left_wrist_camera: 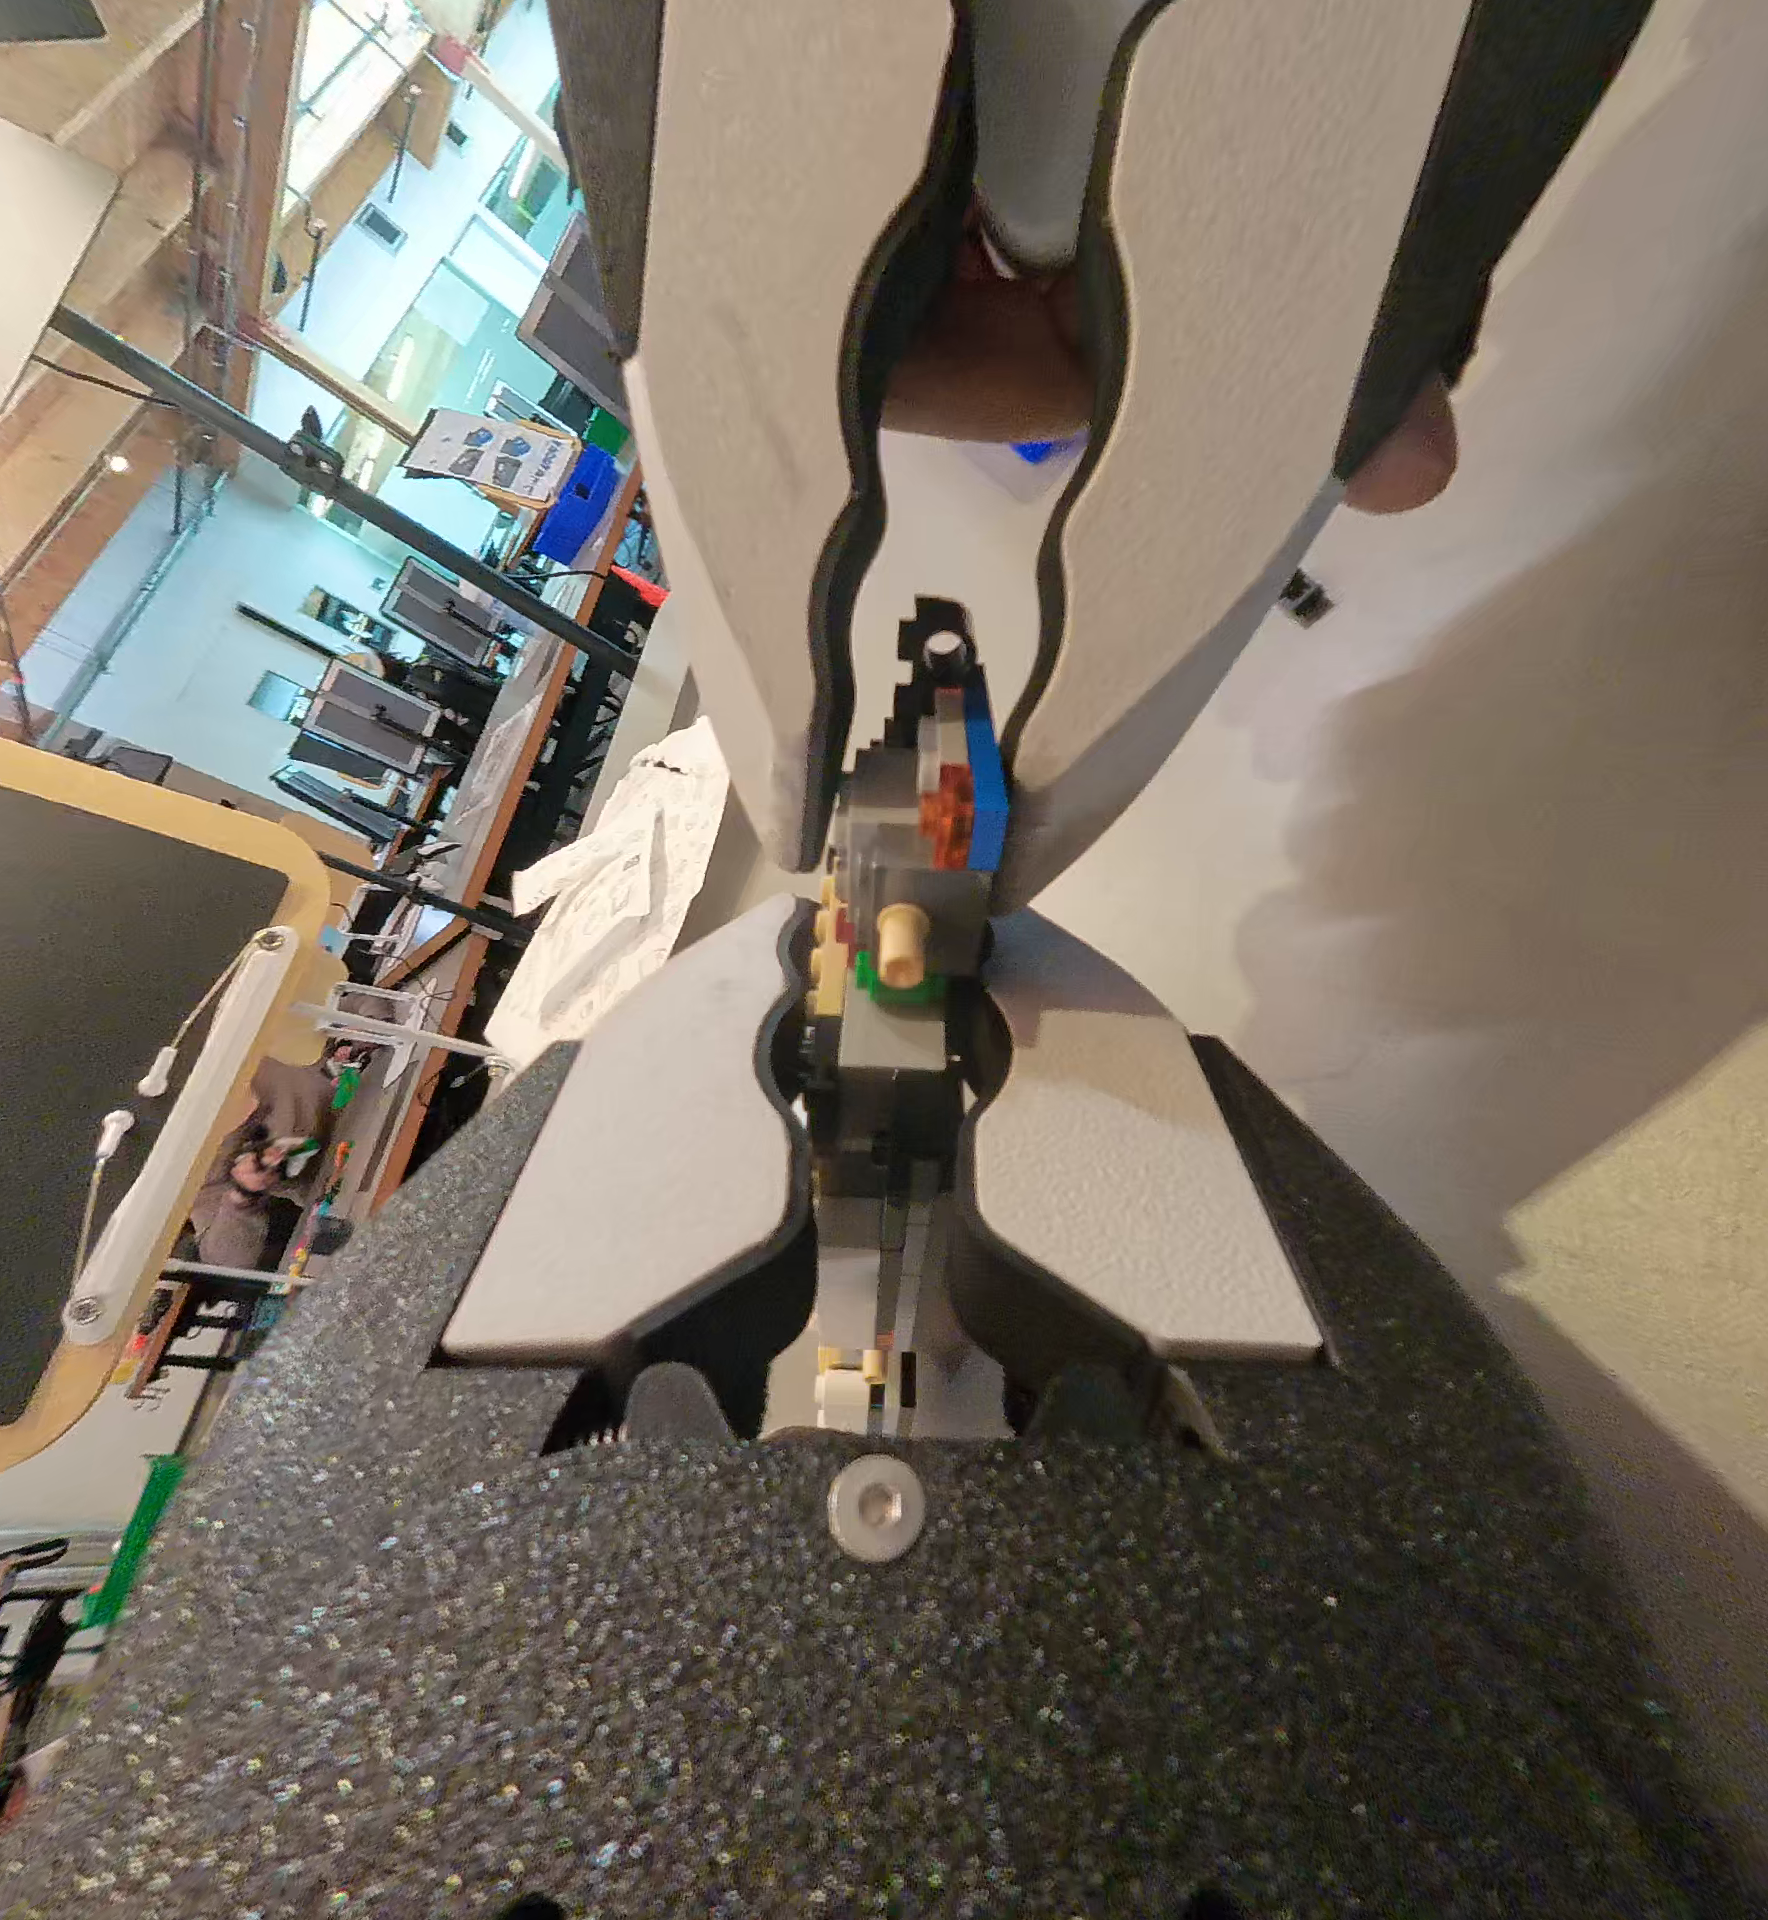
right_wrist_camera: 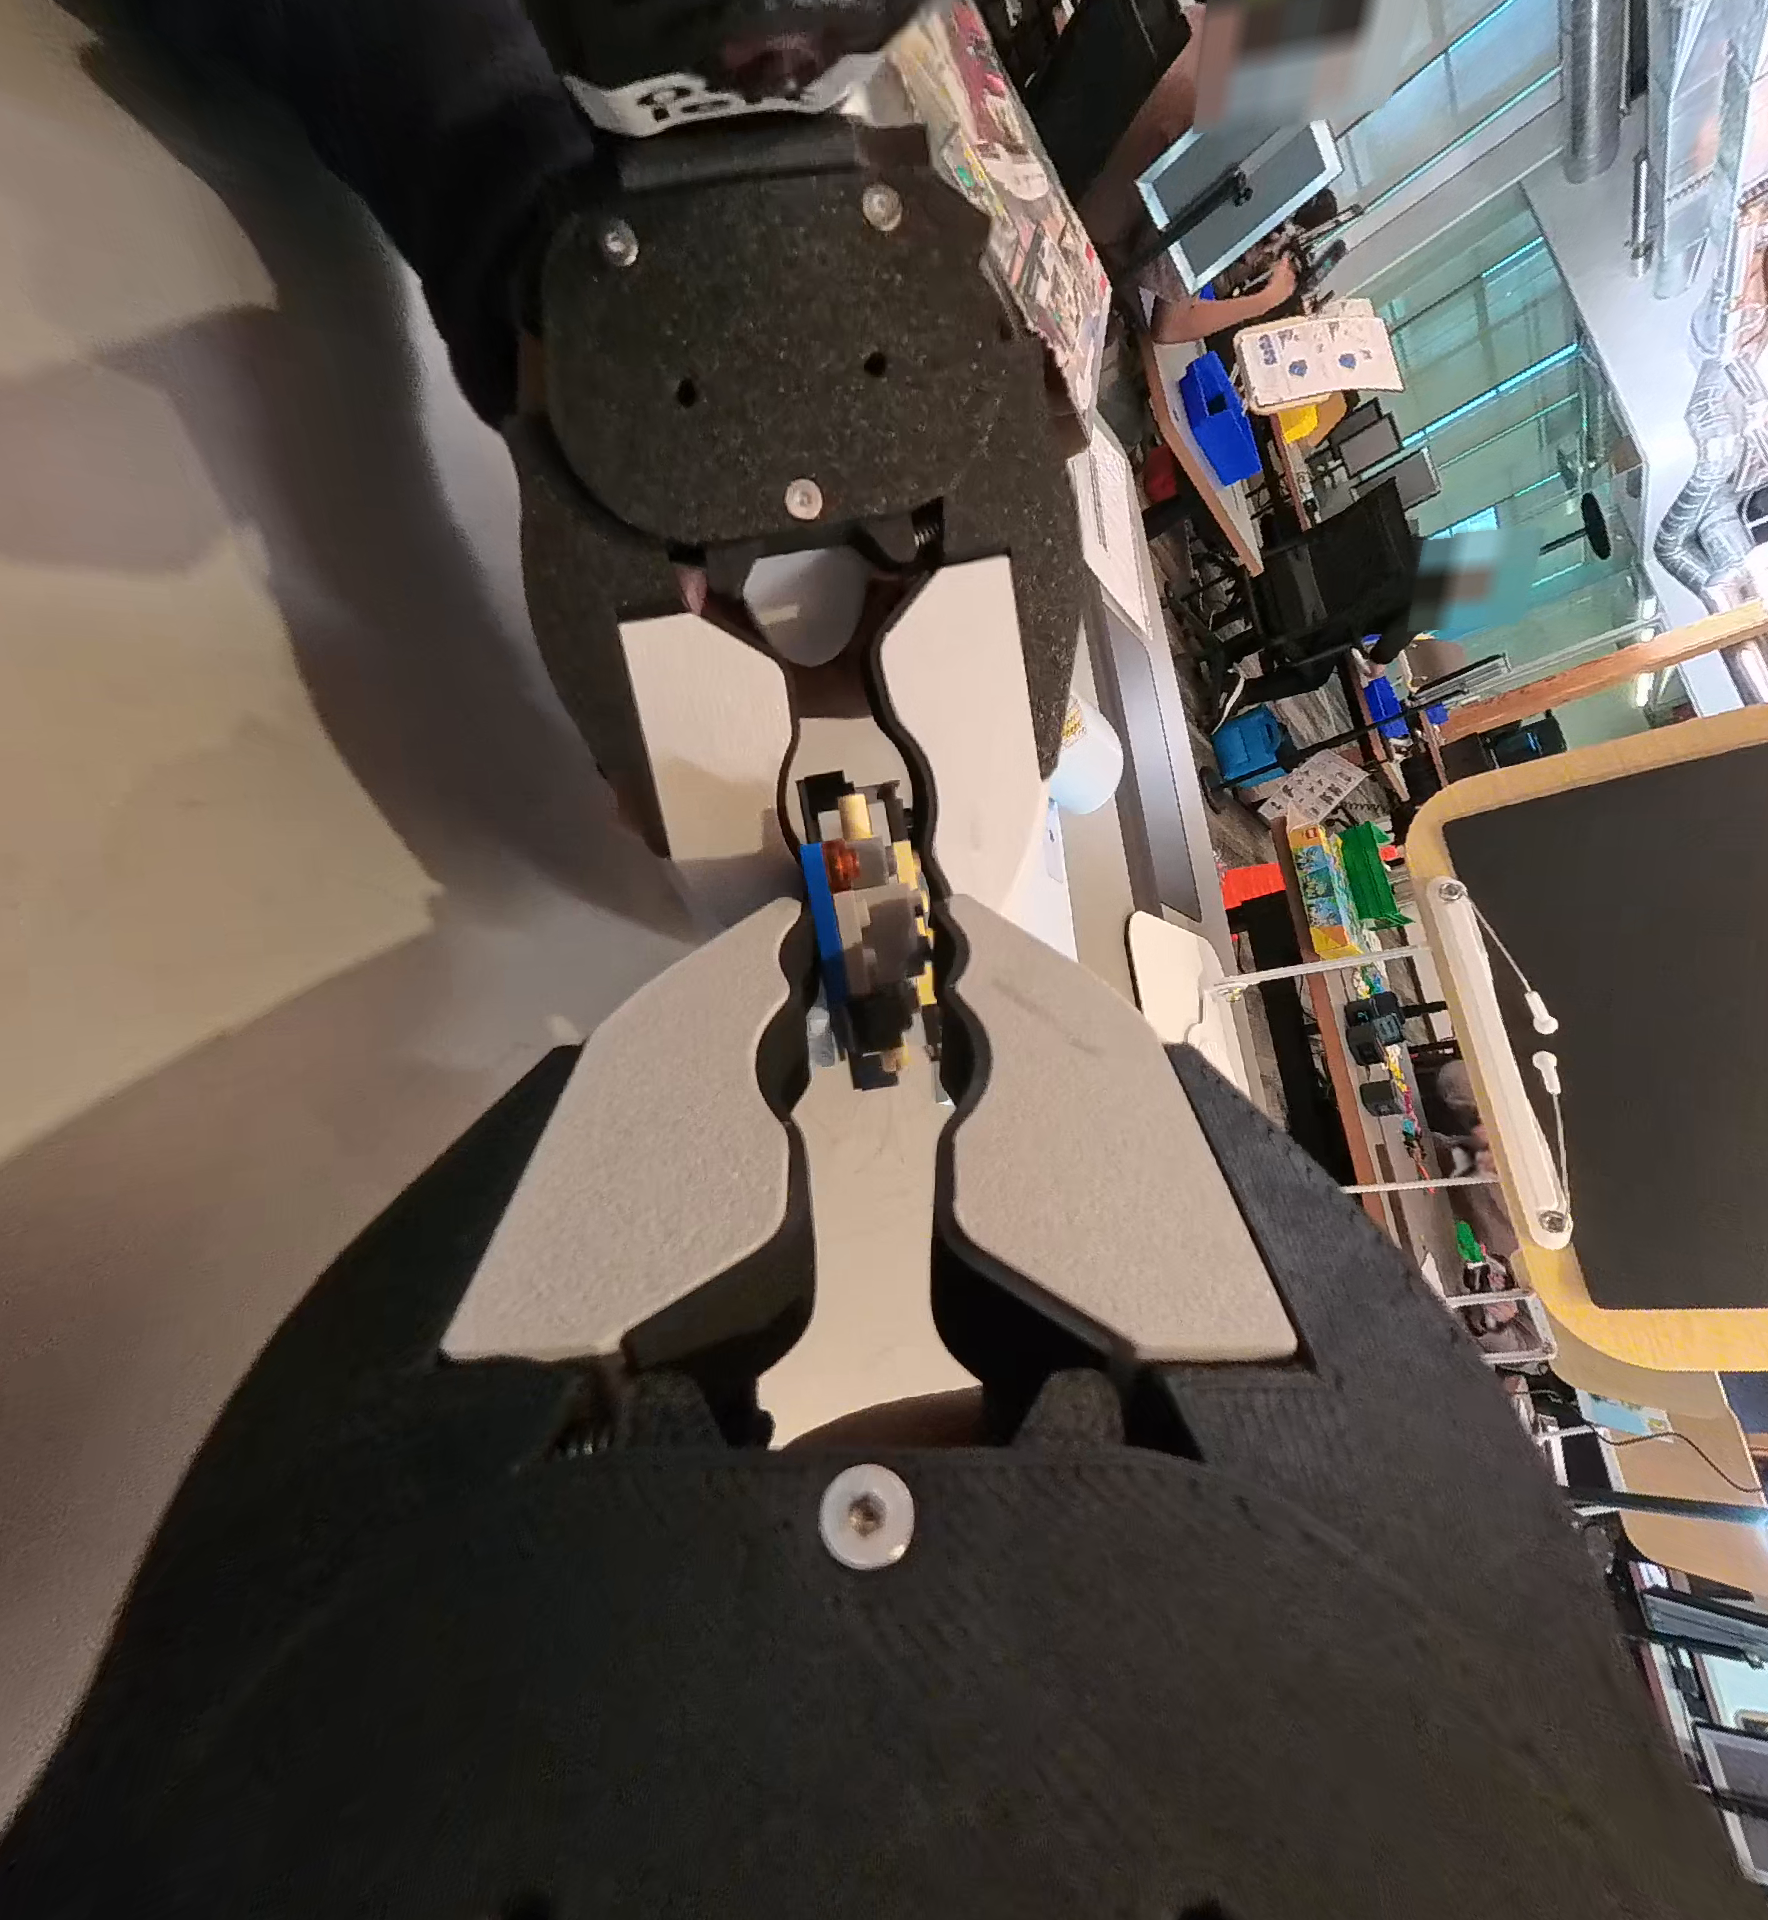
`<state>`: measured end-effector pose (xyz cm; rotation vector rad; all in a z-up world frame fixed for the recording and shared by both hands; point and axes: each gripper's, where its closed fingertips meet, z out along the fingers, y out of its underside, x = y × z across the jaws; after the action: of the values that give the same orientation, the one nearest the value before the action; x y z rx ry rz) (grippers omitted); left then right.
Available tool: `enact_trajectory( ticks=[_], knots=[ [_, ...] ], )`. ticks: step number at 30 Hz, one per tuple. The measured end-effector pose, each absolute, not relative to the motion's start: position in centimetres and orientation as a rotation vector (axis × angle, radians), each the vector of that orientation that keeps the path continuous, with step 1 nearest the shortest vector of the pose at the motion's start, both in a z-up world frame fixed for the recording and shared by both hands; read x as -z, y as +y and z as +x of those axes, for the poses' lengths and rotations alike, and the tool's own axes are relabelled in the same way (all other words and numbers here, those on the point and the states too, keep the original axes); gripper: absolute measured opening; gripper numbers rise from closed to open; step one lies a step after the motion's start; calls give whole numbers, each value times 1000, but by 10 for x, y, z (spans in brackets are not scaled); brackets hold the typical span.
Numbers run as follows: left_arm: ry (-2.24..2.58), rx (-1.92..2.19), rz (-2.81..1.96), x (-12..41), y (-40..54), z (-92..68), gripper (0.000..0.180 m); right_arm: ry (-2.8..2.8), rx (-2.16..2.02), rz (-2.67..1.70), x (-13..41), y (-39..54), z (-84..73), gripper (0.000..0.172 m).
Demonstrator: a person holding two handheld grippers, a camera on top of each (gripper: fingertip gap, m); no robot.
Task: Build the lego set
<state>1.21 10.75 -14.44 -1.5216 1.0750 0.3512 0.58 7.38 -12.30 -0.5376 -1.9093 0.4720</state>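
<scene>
Between both grippers sits the brick model (left_wrist_camera: 911,914): our left gripper (left_wrist_camera: 895,940) pinches its grey end, our right gripper (right_wrist_camera: 869,997) pinches the blue-sided end opposite, tips nearly touching, paper (left_wrist_camera: 599,894) left of the model.

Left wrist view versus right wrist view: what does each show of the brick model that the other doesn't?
Only the left wrist view shows the small green brick under the tan peg, the black stepped bricks at the far end, and a crumpled white printed sheet beyond. Only the right wrist view shows the model's yellow bricks and the left tongs' black speckled body with its screws. Both show the small grey, blue and black toy-brick model clamped between both tongs, its blue plate, orange translucent stud and tan peg.
</scene>
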Motion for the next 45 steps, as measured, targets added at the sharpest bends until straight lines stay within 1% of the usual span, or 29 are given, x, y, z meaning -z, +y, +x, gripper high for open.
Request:
enact_trajectory(
  ticks=[2, 5, 7, 10, 12, 15, 19, 23, 31, 37, 40, 45],
  knots=[
    [1064, -378, -1515, 144, 107, 11, 25, -1902, -480, -547, 122, 74, 8, 23],
    [1077, -471, -1484, 146, 107, 9, 25, -1908, -487, -575, 121, 75, 20, 35],
    [1092, -556, -1445, 145, 106, 8, 25, -1901, -482, -629, 120, 83, 33, 40],
    [1138, -628, -1414, 149, 103, 12, 25, -1844, -527, -769, 120, 100, 57, 43],
    [1164, -638, -1410, 152, 102, 17, 25, -1730, -647, -902, 114, 113, 71, 42],
    [1211, -604, -1432, 161, 100, 27, 25, -1442, -895, -1128, 99, 137, 88, 36],
    [1294, -651, -1441, 173, 102, 35, 25, -1206, -1089, -1250, 96, 158, 108, 29],
    [1325, -714, -1420, 178, 104, 41, 25, -1173, -1116, -1290, 106, 159, 118, 29],
    [1430, -891, -1406, 195, 110, 43, 26, -996, -1315, -1338, 98, 162, 125, 18],
    [1521, -1083, -1349, 201, 111, 39, 27, -981, -1343, -1333, 91, 155, 111, 17],
    [1519, -1087, -1337, 200, 110, 41, 27, -1000, -1347, -1323, 88, 150, 103, 17],
    [1400, -940, -1359, 185, 105, 48, 26, -1035, -1318, -1336, 88, 147, 98, 16]
  ],
)
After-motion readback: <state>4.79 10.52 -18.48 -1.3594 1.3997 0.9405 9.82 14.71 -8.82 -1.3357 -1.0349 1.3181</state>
